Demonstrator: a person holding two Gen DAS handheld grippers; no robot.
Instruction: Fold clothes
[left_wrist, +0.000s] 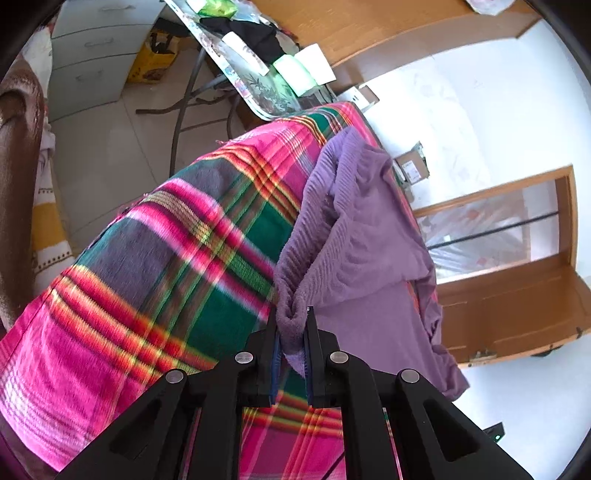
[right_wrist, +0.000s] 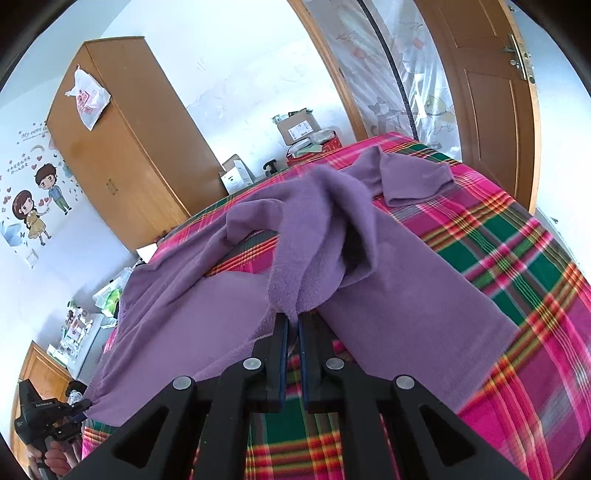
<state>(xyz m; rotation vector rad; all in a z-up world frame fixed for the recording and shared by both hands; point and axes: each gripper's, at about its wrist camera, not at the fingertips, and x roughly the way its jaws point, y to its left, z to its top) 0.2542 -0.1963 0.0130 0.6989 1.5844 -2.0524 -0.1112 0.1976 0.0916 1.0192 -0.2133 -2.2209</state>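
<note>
A purple knit garment lies across a bed covered in a pink, green and purple plaid sheet. In the left wrist view my left gripper is shut on a bunched edge of the purple garment, lifted off the sheet. In the right wrist view my right gripper is shut on another bunched edge of the same purple garment, whose body spreads over the plaid sheet. The left gripper shows at the lower left of that view, pinching a far corner of the cloth, a hand below it.
A folding table with clutter stands past the bed's far side, beside grey drawers. A wooden wardrobe, cardboard boxes and a wooden door ring the bed.
</note>
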